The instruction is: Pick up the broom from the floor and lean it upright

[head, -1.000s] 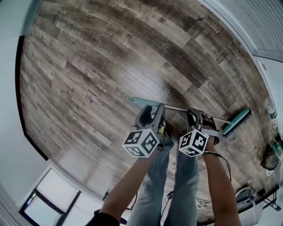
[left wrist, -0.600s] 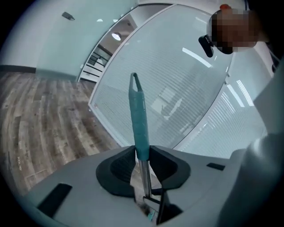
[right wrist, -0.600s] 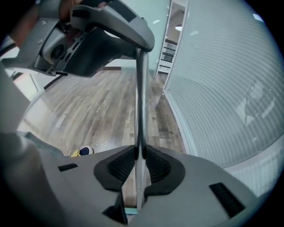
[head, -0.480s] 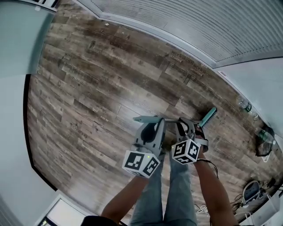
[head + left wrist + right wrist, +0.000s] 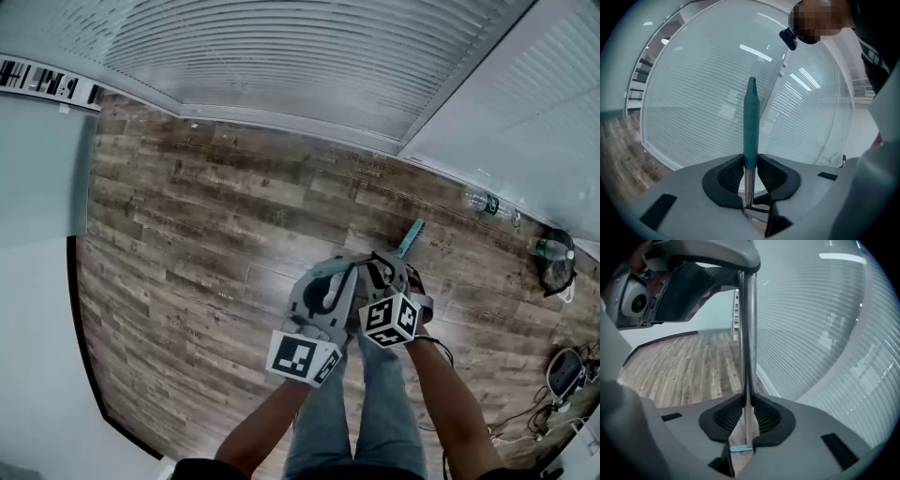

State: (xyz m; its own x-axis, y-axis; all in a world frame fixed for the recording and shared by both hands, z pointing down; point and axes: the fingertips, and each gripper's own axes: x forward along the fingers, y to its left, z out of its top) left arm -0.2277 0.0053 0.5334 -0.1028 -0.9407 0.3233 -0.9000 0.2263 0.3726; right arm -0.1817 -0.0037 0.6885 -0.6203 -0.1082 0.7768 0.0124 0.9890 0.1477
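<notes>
The broom is off its flat lie on the floor, held by both grippers close together in the head view. Its teal head (image 5: 410,239) points toward the far wall; I cannot tell whether it touches the floor. My left gripper (image 5: 339,272) has just been closing, and its jaws now clamp the handle where the teal grip (image 5: 751,122) meets the silver pole (image 5: 748,187). My right gripper (image 5: 389,270) is shut on the pole (image 5: 749,343) lower down. In the right gripper view the pole runs up to the left gripper (image 5: 708,263), and a teal strip of the head (image 5: 739,448) shows below the jaws.
A wall of white blinds (image 5: 281,56) runs along the far side and turns a corner at the right. Bottles (image 5: 487,203) and a dark bag (image 5: 555,262) sit at the right wall. Cables and a device (image 5: 562,375) lie at lower right. The person's legs (image 5: 375,412) stand below the grippers.
Both grippers have risen with the broom, and its pole has swung from lying across the floor toward upright. The head view has tilted up toward the blinds.
</notes>
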